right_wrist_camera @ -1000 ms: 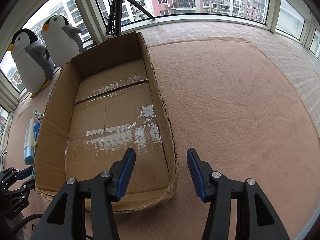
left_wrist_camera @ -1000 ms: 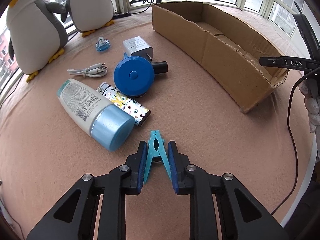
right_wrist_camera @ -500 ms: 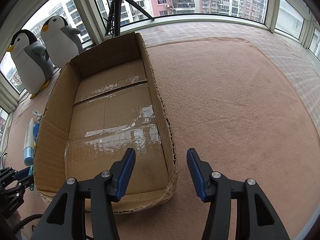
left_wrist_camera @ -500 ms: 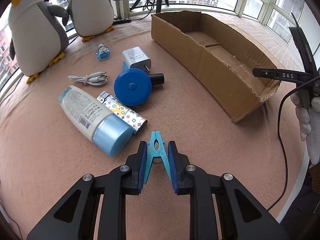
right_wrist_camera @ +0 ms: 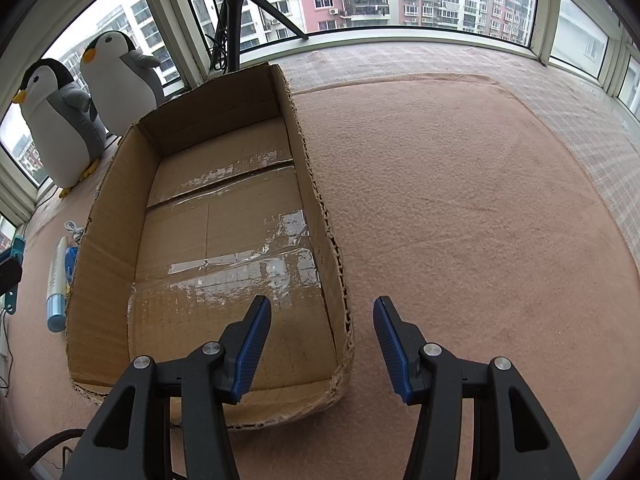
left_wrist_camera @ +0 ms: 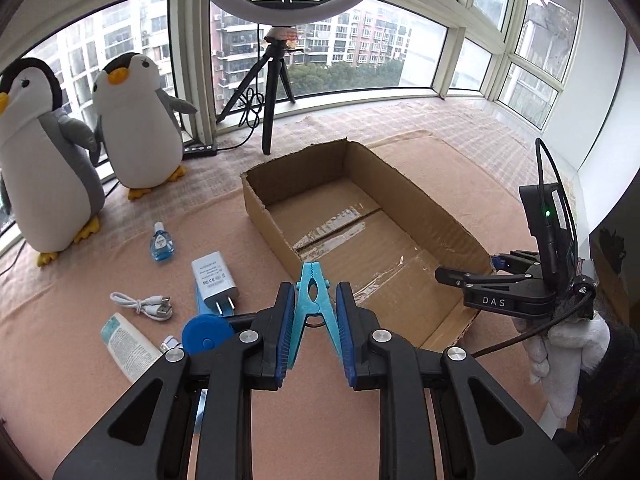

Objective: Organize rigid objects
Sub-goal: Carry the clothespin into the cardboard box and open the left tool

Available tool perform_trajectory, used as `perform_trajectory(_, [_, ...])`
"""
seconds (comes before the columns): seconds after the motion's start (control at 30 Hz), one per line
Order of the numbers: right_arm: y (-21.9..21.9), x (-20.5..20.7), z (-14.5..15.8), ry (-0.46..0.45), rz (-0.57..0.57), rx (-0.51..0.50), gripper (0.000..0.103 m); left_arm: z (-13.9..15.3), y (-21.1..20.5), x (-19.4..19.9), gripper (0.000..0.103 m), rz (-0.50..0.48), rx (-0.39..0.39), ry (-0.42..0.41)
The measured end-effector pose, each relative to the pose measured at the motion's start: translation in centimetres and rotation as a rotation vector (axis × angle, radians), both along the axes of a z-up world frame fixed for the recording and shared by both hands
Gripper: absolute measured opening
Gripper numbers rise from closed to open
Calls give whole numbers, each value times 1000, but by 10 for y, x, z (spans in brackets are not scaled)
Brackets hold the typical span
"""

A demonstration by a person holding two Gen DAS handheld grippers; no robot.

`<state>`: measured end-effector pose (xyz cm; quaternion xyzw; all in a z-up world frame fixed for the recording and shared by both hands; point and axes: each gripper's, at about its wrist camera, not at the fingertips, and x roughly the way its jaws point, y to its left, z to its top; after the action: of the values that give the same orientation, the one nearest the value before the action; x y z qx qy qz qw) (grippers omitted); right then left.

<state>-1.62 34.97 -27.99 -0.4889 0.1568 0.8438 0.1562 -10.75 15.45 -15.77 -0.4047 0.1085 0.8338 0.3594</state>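
Left cam shows the left claw (left_wrist_camera: 315, 320) clamped on a teal clothespin (left_wrist_camera: 314, 300); right cam only catches the right claw (right_wrist_camera: 322, 344) gaping empty over the cardboard box (right_wrist_camera: 308, 168).

A turquoise plastic clothespin (left_wrist_camera: 314, 300) is pinched at its handle legs, nose pointing away, lifted clear of the pink carpet (left_wrist_camera: 80, 292). The open cardboard box (left_wrist_camera: 408, 196), its taped bottom bare, lies mid-carpet. Left of it lie a white charger (left_wrist_camera: 214, 276), white cable (left_wrist_camera: 142, 305), blue eye-drop bottle (left_wrist_camera: 161, 242), round blue tape measure (left_wrist_camera: 207, 334) and lotion tube (left_wrist_camera: 128, 346).
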Motion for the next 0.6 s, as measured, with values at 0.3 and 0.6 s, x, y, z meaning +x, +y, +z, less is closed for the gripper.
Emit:
perform_trajectory(0.3, [-1, -2, -1, -5, 2, 4, 49, -10, 54, -7, 20, -49, 20, -21])
perform_trajectory(0.6, [-1, -3, -2, -6, 1, 4, 49, -5, 51, -14, 73, 9, 49, -22])
